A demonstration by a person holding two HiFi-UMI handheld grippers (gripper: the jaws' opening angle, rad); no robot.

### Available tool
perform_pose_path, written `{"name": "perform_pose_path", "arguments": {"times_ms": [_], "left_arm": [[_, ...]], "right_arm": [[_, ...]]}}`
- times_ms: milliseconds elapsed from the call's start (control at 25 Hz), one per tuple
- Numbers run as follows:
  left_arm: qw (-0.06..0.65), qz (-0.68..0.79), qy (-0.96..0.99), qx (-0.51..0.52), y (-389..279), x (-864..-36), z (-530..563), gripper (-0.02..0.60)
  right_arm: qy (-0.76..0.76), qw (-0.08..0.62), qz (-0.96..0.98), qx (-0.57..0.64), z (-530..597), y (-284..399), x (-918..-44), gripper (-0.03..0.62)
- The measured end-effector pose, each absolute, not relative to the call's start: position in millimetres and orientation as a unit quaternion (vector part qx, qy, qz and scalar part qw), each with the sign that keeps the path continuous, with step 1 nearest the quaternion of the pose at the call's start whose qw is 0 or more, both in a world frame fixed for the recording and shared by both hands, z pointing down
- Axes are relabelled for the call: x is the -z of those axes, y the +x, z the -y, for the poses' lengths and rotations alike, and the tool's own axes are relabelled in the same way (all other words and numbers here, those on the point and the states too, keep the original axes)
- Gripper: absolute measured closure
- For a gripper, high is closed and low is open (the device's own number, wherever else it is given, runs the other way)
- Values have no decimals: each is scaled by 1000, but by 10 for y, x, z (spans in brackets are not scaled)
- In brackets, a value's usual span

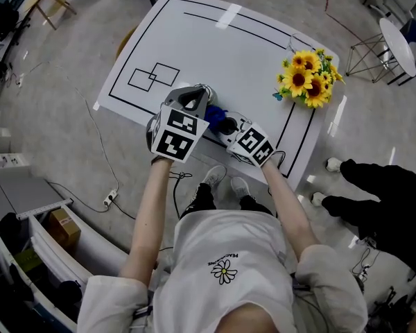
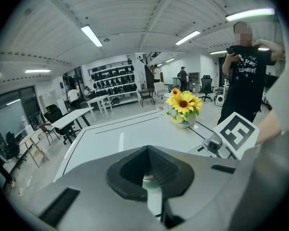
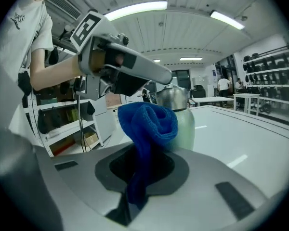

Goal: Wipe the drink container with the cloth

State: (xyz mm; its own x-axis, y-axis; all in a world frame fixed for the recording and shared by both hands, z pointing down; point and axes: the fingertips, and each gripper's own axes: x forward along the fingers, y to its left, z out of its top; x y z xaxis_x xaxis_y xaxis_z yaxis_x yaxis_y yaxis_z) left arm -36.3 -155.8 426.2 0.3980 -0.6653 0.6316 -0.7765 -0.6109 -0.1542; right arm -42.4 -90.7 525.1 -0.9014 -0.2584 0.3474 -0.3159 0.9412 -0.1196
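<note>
The drink container (image 3: 184, 125) is a pale green bottle with a metal cap, standing on the white table (image 1: 215, 47). My left gripper (image 1: 194, 97) reaches over it from above and is shut on its top; the pale bottle (image 2: 152, 190) shows between the closed jaws (image 2: 147, 150). My right gripper (image 3: 140, 150) is shut on a blue cloth (image 3: 149, 121), whose bunched end rests against the bottle's side. In the head view the cloth (image 1: 217, 114) sits between the two grippers, with the right gripper (image 1: 226, 125) just right of the left. The bottle is mostly hidden there.
A vase of sunflowers (image 1: 306, 78) stands at the table's right side. A person in black (image 1: 381, 193) stands to the right of the table. Shelves with boxes (image 1: 35, 241) are at lower left. Black lines and rectangles mark the tabletop.
</note>
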Motion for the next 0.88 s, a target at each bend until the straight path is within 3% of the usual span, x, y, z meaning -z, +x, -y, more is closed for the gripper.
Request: {"name": "perform_pose_path", "arguments": {"times_ms": [320,880], "left_arm": [[90,434,834,-330,-352,-4265,1552,583],[71,467,830,-297,-398,-4202,1575,580]], "right_arm": [[158,173,968,-87,889,-800,-5308,553],[144,156,975,-71,708,-615,-5047,553]]}}
